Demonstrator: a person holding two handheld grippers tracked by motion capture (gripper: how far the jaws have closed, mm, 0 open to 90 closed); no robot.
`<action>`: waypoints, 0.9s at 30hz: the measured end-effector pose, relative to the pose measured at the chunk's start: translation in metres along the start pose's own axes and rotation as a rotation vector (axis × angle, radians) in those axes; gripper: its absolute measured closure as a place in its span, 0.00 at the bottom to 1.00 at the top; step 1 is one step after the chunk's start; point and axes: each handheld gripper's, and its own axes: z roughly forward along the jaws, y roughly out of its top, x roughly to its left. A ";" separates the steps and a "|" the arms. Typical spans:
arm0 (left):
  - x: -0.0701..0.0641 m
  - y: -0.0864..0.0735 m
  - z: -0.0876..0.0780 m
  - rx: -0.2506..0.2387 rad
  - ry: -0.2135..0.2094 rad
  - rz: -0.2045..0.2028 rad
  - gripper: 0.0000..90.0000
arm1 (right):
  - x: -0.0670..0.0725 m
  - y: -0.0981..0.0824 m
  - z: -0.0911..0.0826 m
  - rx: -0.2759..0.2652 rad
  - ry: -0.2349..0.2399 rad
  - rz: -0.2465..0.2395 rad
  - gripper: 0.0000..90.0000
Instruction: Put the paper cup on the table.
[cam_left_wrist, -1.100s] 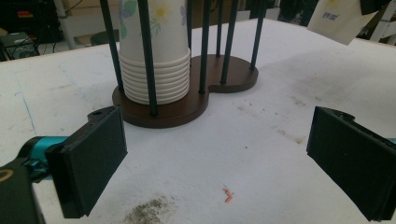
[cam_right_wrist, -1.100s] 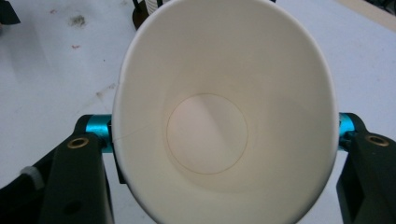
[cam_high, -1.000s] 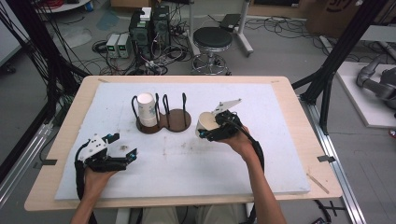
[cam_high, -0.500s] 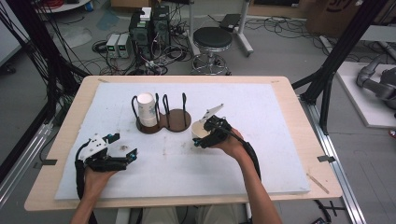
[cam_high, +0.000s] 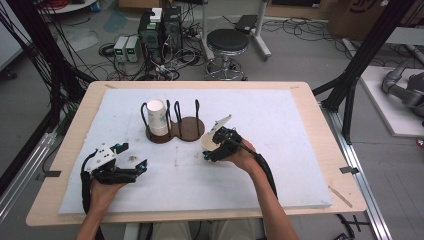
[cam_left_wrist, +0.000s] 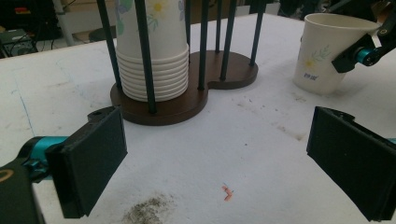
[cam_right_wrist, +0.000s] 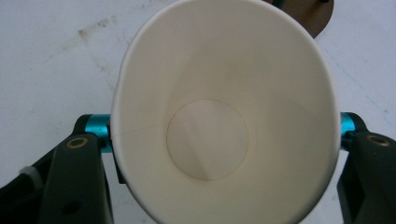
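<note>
A white paper cup (cam_high: 207, 143) with a flower print stands upright, mouth up, with its base at the white mat (cam_high: 280, 165), right of the rack. My right gripper (cam_high: 211, 149) is shut on it from the near right. In the right gripper view the cup (cam_right_wrist: 224, 116) is squeezed oval between the jaws of my right gripper (cam_right_wrist: 226, 135). A brown two-well rack (cam_high: 187, 131) with black rods holds a stack of upside-down cups (cam_high: 156, 116) in its left well. My left gripper (cam_high: 132, 156) rests open at the near left and holds nothing. Ahead of the left gripper (cam_left_wrist: 217, 158) are the stack (cam_left_wrist: 154, 56) and the held cup (cam_left_wrist: 322, 51).
The mat covers a wooden table (cam_high: 320, 145). A dark smudge (cam_left_wrist: 147, 210) and a small orange scrap (cam_left_wrist: 227, 192) lie just ahead of the left gripper. Beyond the far edge are a stool (cam_high: 227, 42), electronics boxes (cam_high: 160, 27) and black frame posts (cam_high: 365, 55).
My right gripper has carried the cup down and toward me, away from the rack, to the mat. The left gripper has stayed where it was.
</note>
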 end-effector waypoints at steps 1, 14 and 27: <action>0.000 0.000 0.000 0.002 0.000 0.001 0.05 | 0.000 0.000 0.000 -0.003 0.003 -0.001 0.35; -0.001 0.000 0.000 -0.005 0.006 0.005 0.05 | -0.002 -0.005 0.007 -0.016 0.042 0.035 0.16; -0.001 0.000 -0.001 -0.005 0.005 0.007 0.05 | -0.003 -0.024 -0.004 -0.062 0.012 0.075 0.16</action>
